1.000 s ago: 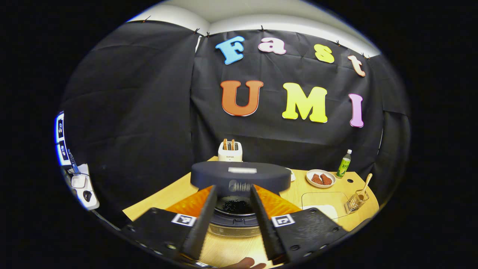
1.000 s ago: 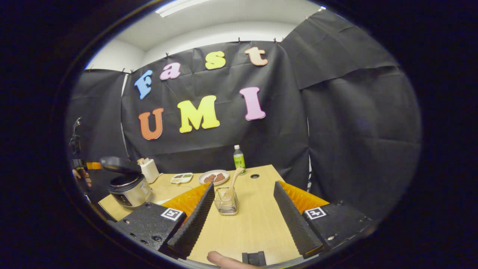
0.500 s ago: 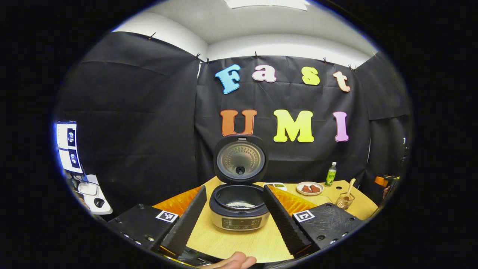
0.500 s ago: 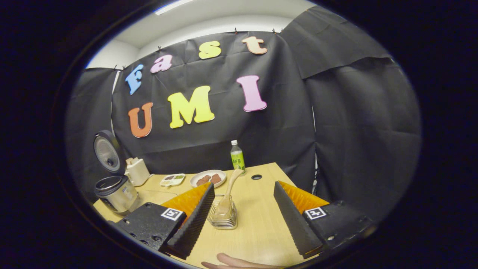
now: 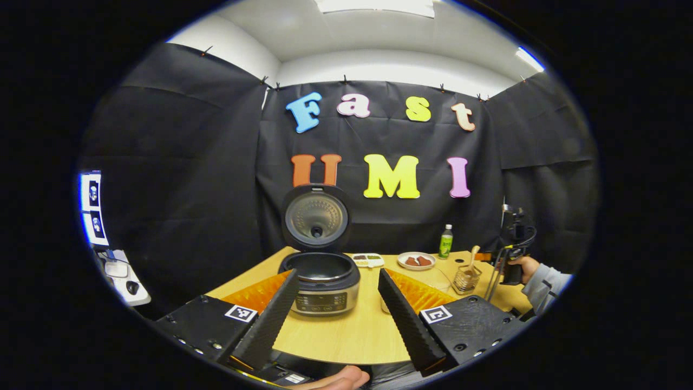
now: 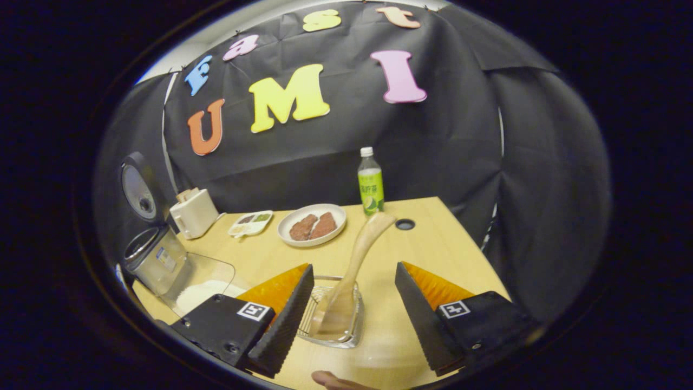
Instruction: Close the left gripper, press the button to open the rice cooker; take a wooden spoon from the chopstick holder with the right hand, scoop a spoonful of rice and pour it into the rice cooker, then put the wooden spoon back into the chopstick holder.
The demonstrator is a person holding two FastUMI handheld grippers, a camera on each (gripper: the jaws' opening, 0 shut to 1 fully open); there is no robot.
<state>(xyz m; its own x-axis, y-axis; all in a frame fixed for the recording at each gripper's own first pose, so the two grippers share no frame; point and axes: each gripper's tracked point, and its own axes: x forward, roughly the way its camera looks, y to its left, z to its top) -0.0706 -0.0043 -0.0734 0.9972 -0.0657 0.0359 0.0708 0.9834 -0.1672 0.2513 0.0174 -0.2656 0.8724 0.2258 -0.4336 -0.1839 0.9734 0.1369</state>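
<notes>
Hidden or unclear: in the right gripper view the lower part of the chopstick holder (image 6: pixel 331 311) is cut by the near finger, and the spoon bowl inside the wire is hard to make out. The rice cooker (image 6: pixel 154 260) sits at the far left edge, partly cropped; a clear container of rice (image 6: pixel 203 284) beside it is half covered by the gripper body. In the left gripper view the cooker's inner pot contents cannot be read.

Right gripper (image 6: pixel 352 319): jaws spread wide, gripping nothing. The wooden spoon (image 6: pixel 357 260) stands in the holder between the two fingers, its handle leaning up and toward the right finger, touching neither.

Left gripper (image 5: pixel 330 317): jaws spread, empty. The rice cooker (image 5: pixel 324 279) stands on the table (image 5: pixel 346 338) just beyond the fingertips, between them and nearer the left finger, lid (image 5: pixel 316 218) raised upright. The other gripper (image 5: pixel 506 260) and the hand holding it appear far right, just beside the chopstick holder (image 5: pixel 466 277).
</notes>
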